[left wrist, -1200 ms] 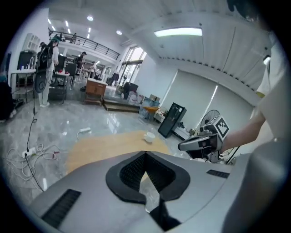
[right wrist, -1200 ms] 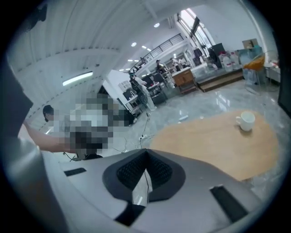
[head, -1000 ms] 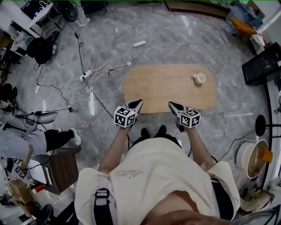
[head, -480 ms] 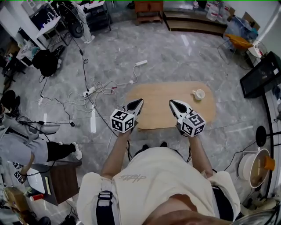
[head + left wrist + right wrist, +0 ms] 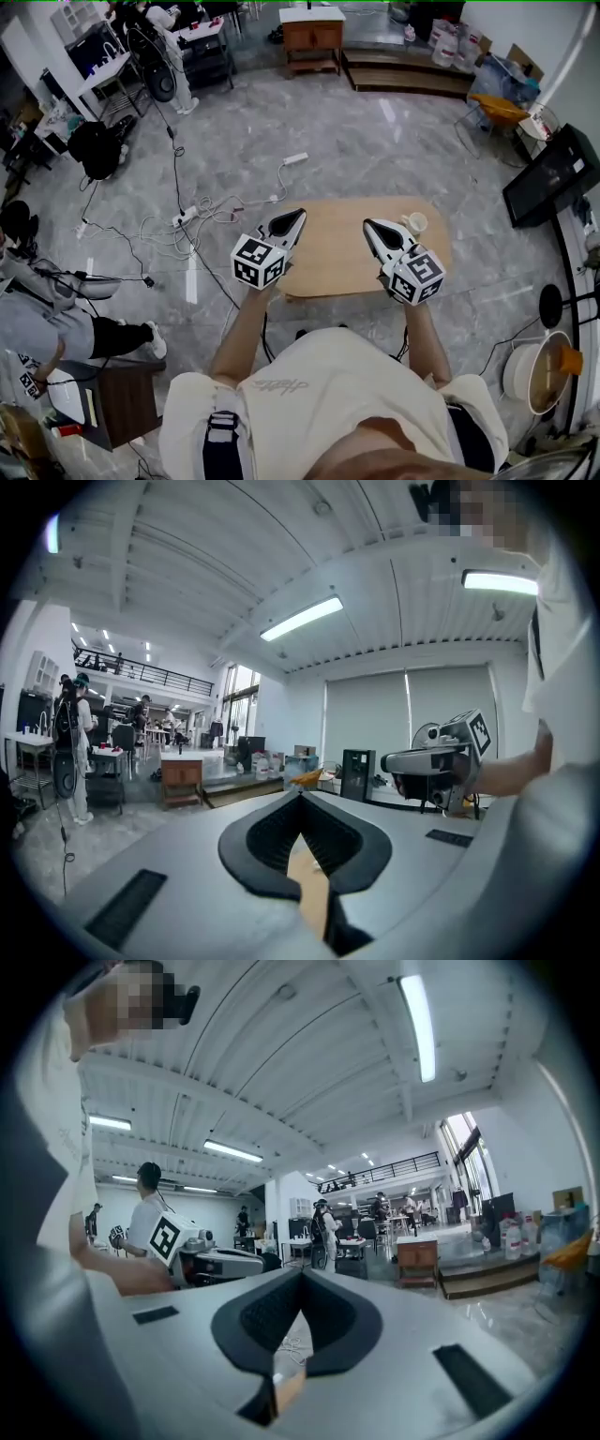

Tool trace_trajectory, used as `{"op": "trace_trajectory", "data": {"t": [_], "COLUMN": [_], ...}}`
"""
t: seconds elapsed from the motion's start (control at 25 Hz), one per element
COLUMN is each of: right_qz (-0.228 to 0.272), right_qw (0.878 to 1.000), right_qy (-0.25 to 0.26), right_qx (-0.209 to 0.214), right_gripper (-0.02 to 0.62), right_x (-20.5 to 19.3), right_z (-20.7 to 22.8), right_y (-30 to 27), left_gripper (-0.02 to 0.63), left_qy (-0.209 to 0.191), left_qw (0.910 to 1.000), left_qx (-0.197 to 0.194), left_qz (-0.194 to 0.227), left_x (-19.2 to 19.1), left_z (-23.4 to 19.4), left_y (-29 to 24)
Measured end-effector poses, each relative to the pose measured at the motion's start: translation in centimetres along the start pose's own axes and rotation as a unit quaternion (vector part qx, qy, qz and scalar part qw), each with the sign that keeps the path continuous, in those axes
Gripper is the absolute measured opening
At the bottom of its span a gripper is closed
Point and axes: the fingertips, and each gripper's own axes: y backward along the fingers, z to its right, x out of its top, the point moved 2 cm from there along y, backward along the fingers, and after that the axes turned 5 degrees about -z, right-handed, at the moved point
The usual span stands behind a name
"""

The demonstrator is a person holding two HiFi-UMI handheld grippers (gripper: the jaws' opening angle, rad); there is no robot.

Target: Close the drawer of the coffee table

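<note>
The coffee table (image 5: 352,253) stands on the grey marble floor (image 5: 394,122) directly in front of the person, its oval wooden worktop seen from above. A white cup (image 5: 413,222) sits on the worktop toward its far right end. The drawer lies somewhere under the worktop; from this steep angle it cannot really be made out, though a thin strip under the near edge may be its front.

The left gripper (image 5: 301,214) hangs over the near left part of the coffee table, and the right gripper (image 5: 367,224) over its near right part, both held level and pointing away from the person. In the left gripper view the black fingers (image 5: 265,839) are clenched tip to tip with nothing between them. The right gripper's fingers (image 5: 253,1321) are pressed together the same way, also empty. Neither gripper touches the coffee table.

To the left of the coffee table, a power strip (image 5: 184,218) and loose cables (image 5: 225,204) trail across the floor. Beyond its far side stands a wooden cabinet (image 5: 311,34).
</note>
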Motion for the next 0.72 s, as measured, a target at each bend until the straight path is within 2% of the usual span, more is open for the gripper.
{"op": "trace_trajectory", "data": {"t": [0.28, 0.48, 0.72], "right_qz": [0.02, 0.026, 0.026], "right_qw": [1.0, 1.0, 1.0], "right_qy": [0.006, 0.011, 0.002], "right_qx": [0.005, 0.003, -0.002], "right_gripper": [-0.006, -0.006, -0.006], "right_x": [1.6, 2.4, 2.2], "right_z": [-0.2, 0.7, 1.1], "right_y": [0.4, 1.0, 1.3], "left_gripper": [0.003, 0.003, 0.004], "left_qy": [0.0, -0.021, -0.031], "left_qw": [0.9998, 0.9991, 0.9987], "left_qx": [0.007, 0.026, 0.029], "left_qz": [0.021, 0.028, 0.029], "left_x": [2.7, 3.9, 4.1], "left_z": [1.1, 1.3, 2.1], "left_y": [0.3, 0.5, 1.2]}}
